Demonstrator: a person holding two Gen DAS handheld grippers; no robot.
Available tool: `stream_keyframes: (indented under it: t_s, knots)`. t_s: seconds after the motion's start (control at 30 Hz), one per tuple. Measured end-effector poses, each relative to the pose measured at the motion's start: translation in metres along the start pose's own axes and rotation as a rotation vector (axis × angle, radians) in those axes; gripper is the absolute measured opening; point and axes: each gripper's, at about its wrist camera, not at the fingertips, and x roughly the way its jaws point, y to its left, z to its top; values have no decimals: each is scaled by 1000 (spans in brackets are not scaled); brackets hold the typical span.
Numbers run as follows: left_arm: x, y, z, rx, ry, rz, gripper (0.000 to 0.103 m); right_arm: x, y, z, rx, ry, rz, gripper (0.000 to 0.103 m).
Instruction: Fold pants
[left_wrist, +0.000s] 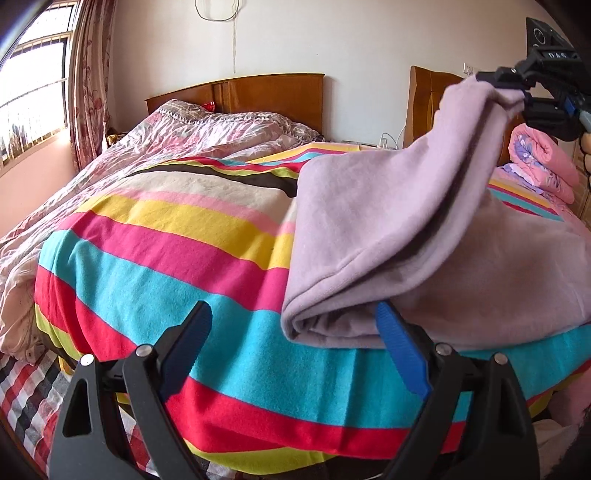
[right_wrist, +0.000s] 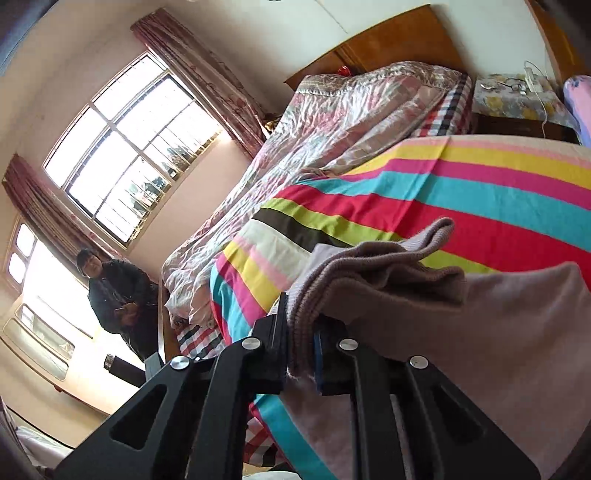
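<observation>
Left of the lilac fleece pants (left_wrist: 388, 240), the rainbow-striped blanket (left_wrist: 166, 258) lies bare and passable. Beyond the pants, a rolled pink floral quilt (left_wrist: 543, 162) probably blocks that far corner.

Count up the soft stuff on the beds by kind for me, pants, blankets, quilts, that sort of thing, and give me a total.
Lilac pants: 1, one end pinched and lifted by the right gripper
Striped blanket: 1
Crumpled floral quilt: 1
Rolled pink bedding: 1
Total: 4
The left gripper holds nothing, its jaws wide apart.
</observation>
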Motion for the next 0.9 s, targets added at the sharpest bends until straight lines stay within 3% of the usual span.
stream_keyframes:
  t_s: [0.1, 0.23, 0.3, 0.37, 0.5, 0.57, 0.6, 0.77, 0.9]
  knots:
    - [7, -7, 17, -5, -7, -26, 94, 5, 56, 28, -148, -7, -28, 13]
    - [37, 4, 20, 11, 72, 121, 95, -21, 82, 34, -193, -100, -67, 13]
    - [38, 23, 14, -74, 79, 41, 96, -47, 66, 18, -165, -151, -106, 12]
    - [38, 34, 9, -133, 80, -12, 96, -75, 26, -18, -72, -186, -139, 12]
    - [47, 30, 4, -111, 90, 4, 101, -84, -90, -127, 260, -131, -282, 12]
    - [52, 25, 2, -77, 95, 16, 102, -59, -144, -176, 423, -51, -273, 13]
    - [53, 23, 2, -60, 94, 29, 102, -58, -152, -189, 425, -109, -235, 9]
    - [54, 27, 5, -69, 111, 39, 102, -56, -124, -170, 329, -131, -245, 10]
    - [50, 31, 1, -140, 98, 43, 102, -55, -106, -148, 237, -156, -237, 10]
